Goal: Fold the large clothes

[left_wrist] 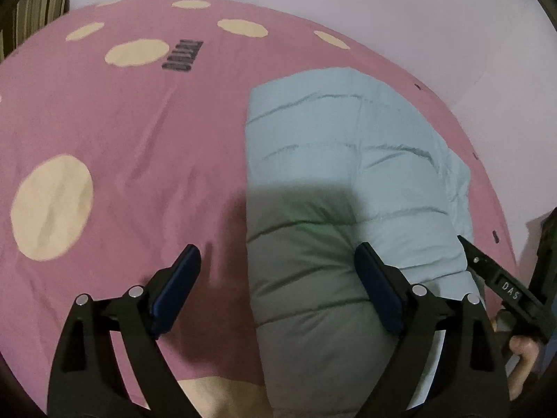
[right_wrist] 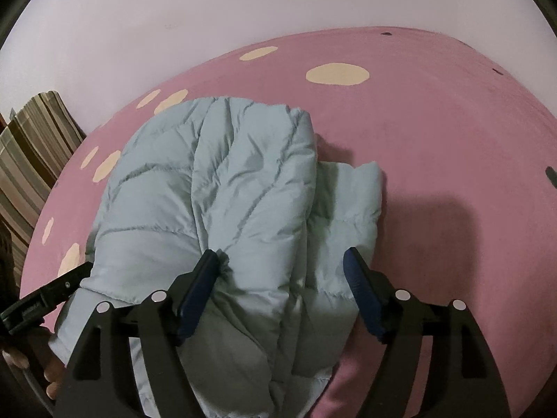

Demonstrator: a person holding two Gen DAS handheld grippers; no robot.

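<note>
A pale blue quilted puffer jacket (left_wrist: 348,160) lies folded into a long bundle on the pink bed sheet (left_wrist: 139,132). My left gripper (left_wrist: 278,261) is open and empty, hovering over the jacket's near left edge, its right finger over the jacket. The right gripper shows at the right edge of the left wrist view (left_wrist: 501,278). In the right wrist view the jacket (right_wrist: 222,188) lies with a sleeve folded over its body. My right gripper (right_wrist: 282,264) is open above the jacket's near part, holding nothing. The left gripper shows at the left edge (right_wrist: 45,296).
The pink sheet has cream spots (left_wrist: 52,209) and a dark printed label (left_wrist: 182,55). A pale wall (right_wrist: 174,17) stands behind the bed. A striped pillow or cushion (right_wrist: 31,153) lies at the bed's far left end.
</note>
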